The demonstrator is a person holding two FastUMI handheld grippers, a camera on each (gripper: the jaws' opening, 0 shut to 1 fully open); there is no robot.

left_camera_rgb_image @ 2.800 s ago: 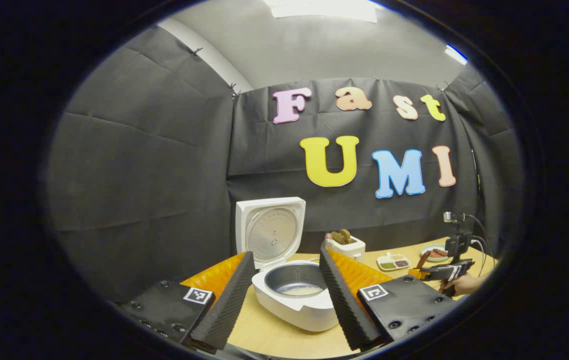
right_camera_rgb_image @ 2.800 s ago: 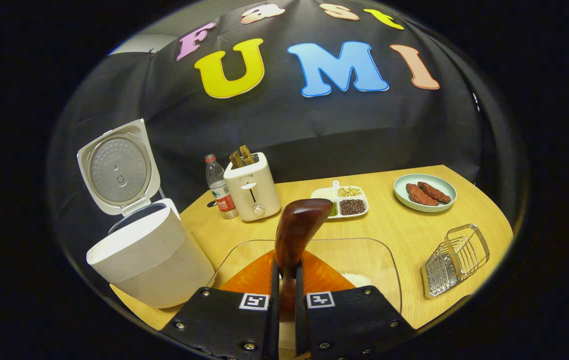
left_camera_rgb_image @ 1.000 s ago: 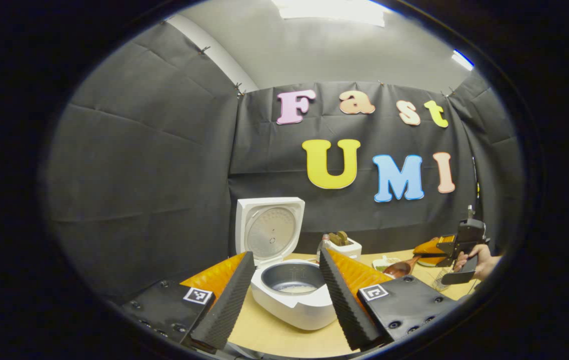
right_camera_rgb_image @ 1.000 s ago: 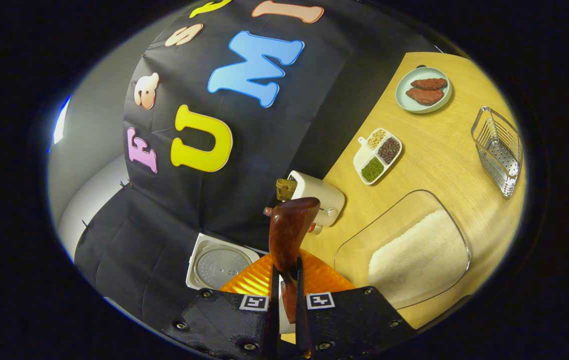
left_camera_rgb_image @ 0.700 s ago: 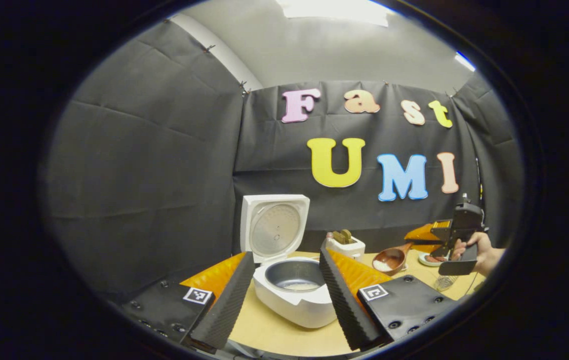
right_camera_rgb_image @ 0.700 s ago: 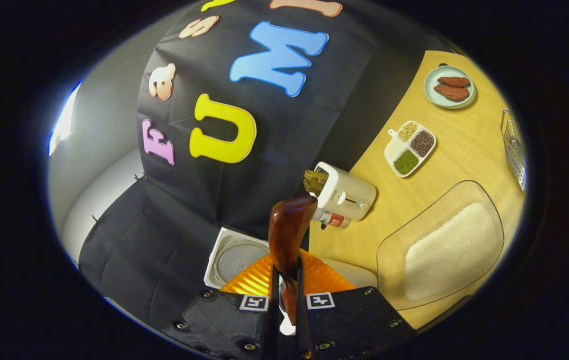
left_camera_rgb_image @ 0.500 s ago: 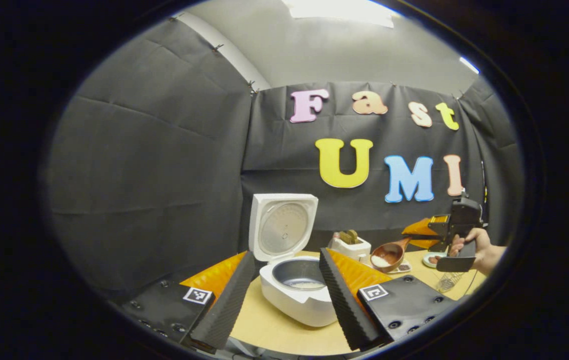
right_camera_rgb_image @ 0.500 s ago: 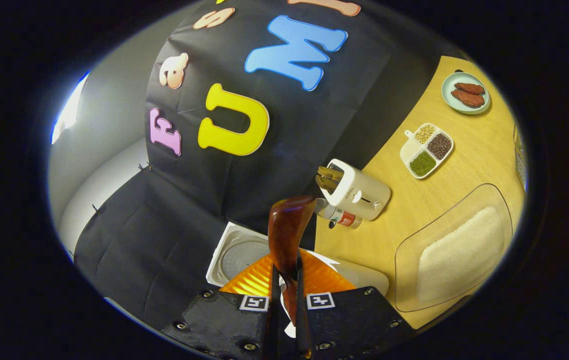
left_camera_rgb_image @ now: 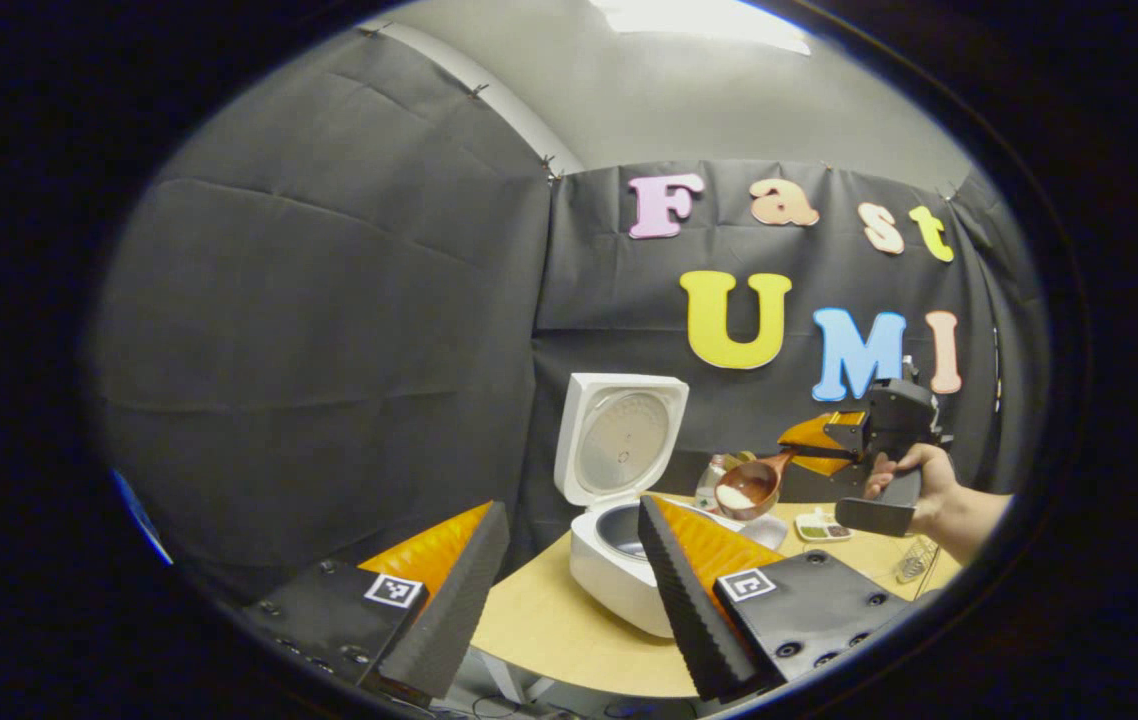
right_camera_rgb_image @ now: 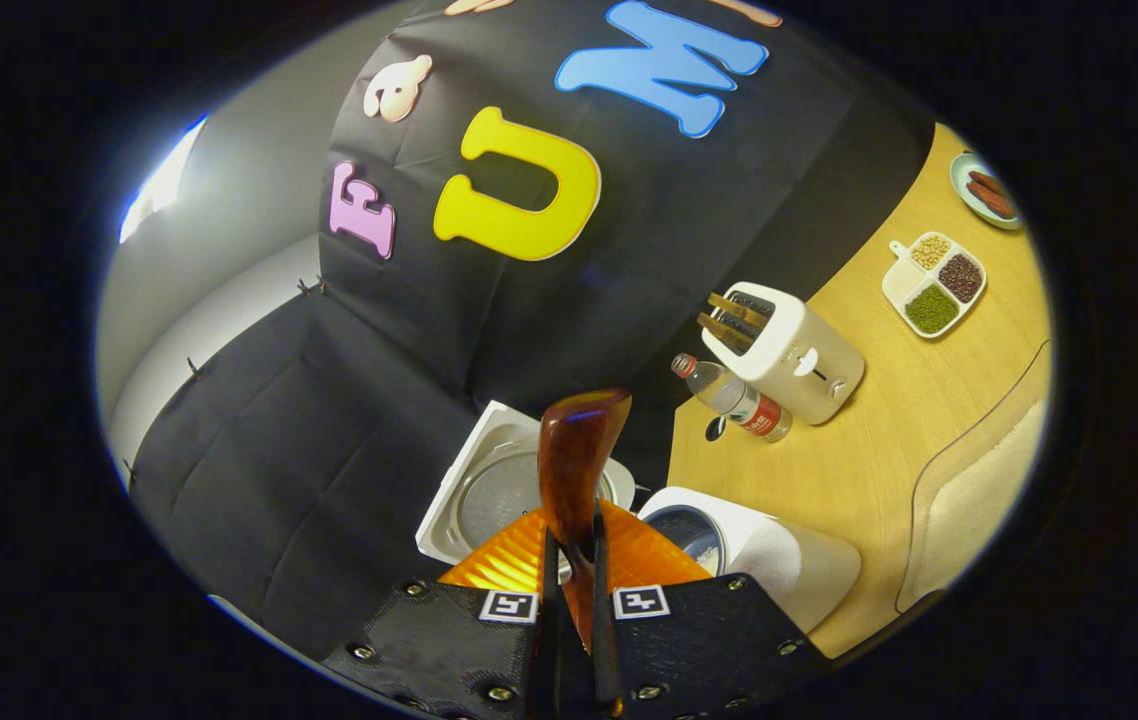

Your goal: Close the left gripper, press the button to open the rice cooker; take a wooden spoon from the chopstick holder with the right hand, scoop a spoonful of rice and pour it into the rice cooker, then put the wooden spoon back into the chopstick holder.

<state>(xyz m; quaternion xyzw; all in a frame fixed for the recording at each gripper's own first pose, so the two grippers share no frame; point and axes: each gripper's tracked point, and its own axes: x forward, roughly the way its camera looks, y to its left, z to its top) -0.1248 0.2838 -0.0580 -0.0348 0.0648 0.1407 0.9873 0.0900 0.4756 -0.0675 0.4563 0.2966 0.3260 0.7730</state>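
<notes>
The white rice cooker (left_camera_rgb_image: pixel 609 565) stands with its lid (left_camera_rgb_image: pixel 621 440) up, and some rice lies in its pot (right_camera_rgb_image: pixel 691 537). My right gripper (left_camera_rgb_image: pixel 797 452), held by a hand (left_camera_rgb_image: pixel 914 478), is shut on the handle of the dark wooden spoon (right_camera_rgb_image: pixel 577 462). The spoon's bowl (left_camera_rgb_image: pixel 744 488) holds a little white rice and hovers just above and right of the open pot. My left gripper (left_camera_rgb_image: pixel 570 507) is open and holds nothing, low in front of the cooker. The metal wire chopstick holder (left_camera_rgb_image: pixel 914 558) lies at the table's right.
A white toaster (right_camera_rgb_image: pixel 797 350) and a water bottle (right_camera_rgb_image: pixel 737 402) stand behind the cooker. A divided dish of beans (right_camera_rgb_image: pixel 934 285), a plate of meat (right_camera_rgb_image: pixel 984 192) and the clear tray of rice (right_camera_rgb_image: pixel 979 500) sit farther right on the wooden table (right_camera_rgb_image: pixel 859 450).
The right gripper lifted the spoon out of the rice tray and carried it left, up to the cooker's opening. The left gripper has swung left, still open.
</notes>
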